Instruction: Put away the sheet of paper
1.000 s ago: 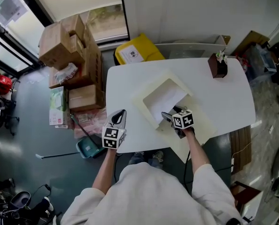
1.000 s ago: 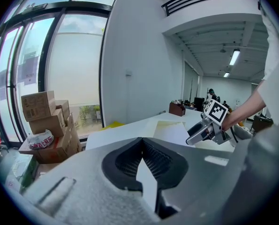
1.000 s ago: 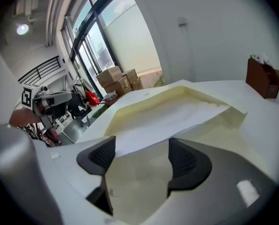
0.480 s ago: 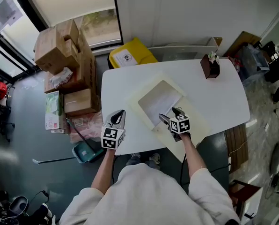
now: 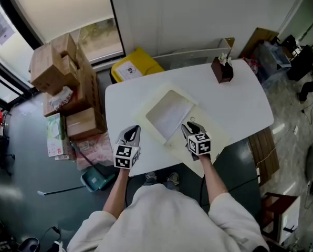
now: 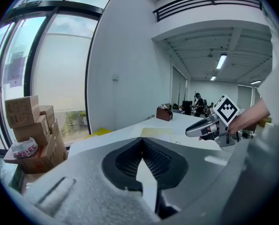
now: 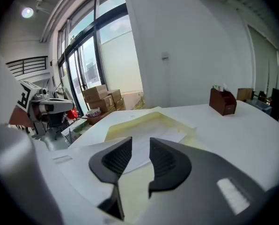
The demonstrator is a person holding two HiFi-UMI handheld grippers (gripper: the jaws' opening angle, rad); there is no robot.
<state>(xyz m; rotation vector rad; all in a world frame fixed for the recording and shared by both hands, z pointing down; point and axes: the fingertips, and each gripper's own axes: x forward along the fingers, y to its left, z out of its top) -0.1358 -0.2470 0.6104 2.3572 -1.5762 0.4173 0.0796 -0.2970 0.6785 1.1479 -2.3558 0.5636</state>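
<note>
Head view: sheet of paper (image 5: 169,114) lay inside the cream folder (image 5: 217,136) — seemingly stowed, folder unclosed; right gripper (image 5: 190,125) released, jaws just narrowing; left gripper (image 5: 134,129) clenched empty.

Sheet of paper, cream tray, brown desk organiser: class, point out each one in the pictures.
sheet of paper (image 5: 169,114), head view, middle of the sheet.
cream tray (image 5: 150,100), head view, the rim on its far-left side.
brown desk organiser (image 5: 221,70), head view, its upper side.

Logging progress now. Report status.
Left claw shut, empty. Right claw just closed partway, nothing between. Paper lies in the folder. Nothing blocking.
</note>
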